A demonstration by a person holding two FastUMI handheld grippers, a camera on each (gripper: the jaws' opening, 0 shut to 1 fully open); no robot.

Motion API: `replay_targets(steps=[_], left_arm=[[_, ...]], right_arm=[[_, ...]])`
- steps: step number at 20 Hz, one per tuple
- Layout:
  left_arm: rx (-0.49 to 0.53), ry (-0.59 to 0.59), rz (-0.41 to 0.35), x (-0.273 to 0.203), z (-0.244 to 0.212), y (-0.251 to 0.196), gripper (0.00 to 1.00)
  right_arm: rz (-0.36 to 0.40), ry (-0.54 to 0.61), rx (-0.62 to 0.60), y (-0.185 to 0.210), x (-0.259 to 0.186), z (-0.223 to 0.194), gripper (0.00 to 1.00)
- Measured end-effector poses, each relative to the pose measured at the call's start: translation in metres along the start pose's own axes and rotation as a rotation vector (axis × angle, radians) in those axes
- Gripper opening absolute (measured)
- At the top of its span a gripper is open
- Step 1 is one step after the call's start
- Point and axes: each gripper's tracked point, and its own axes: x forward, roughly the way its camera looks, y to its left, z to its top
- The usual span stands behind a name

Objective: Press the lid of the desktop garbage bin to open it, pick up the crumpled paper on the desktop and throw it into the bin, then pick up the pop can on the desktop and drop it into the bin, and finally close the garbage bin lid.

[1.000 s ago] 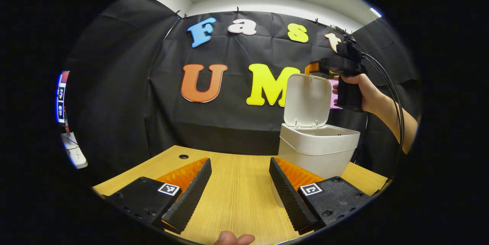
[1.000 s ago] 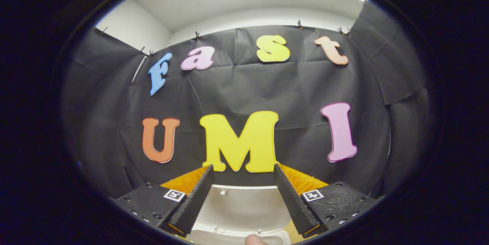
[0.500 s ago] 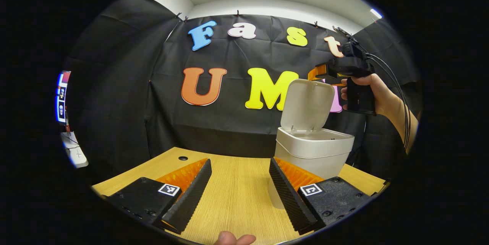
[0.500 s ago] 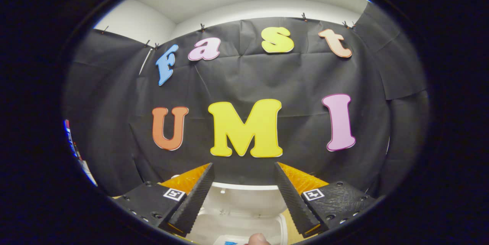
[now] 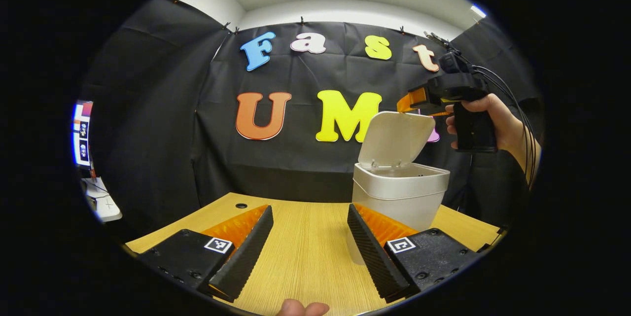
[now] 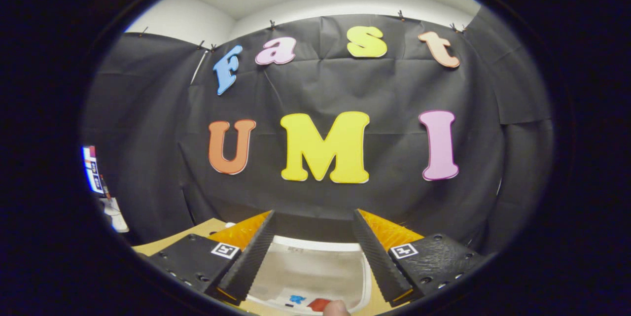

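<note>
— where's the bin (image 5: 394,197) right now?

— on the wooden tabletop (image 5: 305,252), toward its far right side, just ahead of the left gripper (image 5: 309,244). white, with its lid (image 5: 397,138) tilted partway over the opening, hinged at the back edge.

— and the right gripper (image 5: 411,101)?

— up behind the top edge of the lid, a hand (image 5: 493,119) around its grip, cables trailing off the back. from the left gripper view i can't tell if it touches the lid or sits just beside it.

— open or closed?

— in the right gripper view the right gripper (image 6: 313,252) has its fingers (image 6: 249,262) spread wide, nothing between them. below them you look down into the bin (image 6: 367,276) — pale inside, with something blue (image 6: 296,299) and something red (image 6: 319,303) lying at the bottom. too small to say what they are.

— the left one?

— fingers (image 5: 367,249) spread apart too, holding nothing, low over bare wood. a fingertip (image 5: 300,308) pokes in at the bottom edge of that view.

— anything else around?

— a small round hole (image 5: 241,205) in the tabletop on the far left, and off past the cloth on the left a lit screen (image 5: 81,133).
</note>
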Motion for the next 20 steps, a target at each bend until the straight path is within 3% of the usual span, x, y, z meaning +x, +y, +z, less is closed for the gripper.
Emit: replay_targets(steps=[20], left_arm=[[0.028,-0.037,-0.04,-0.016,-0.001,-0.039,0.98]], right_arm=[[-0.01,0.11,-0.003,0.007,-0.041,-0.098,0.94]])
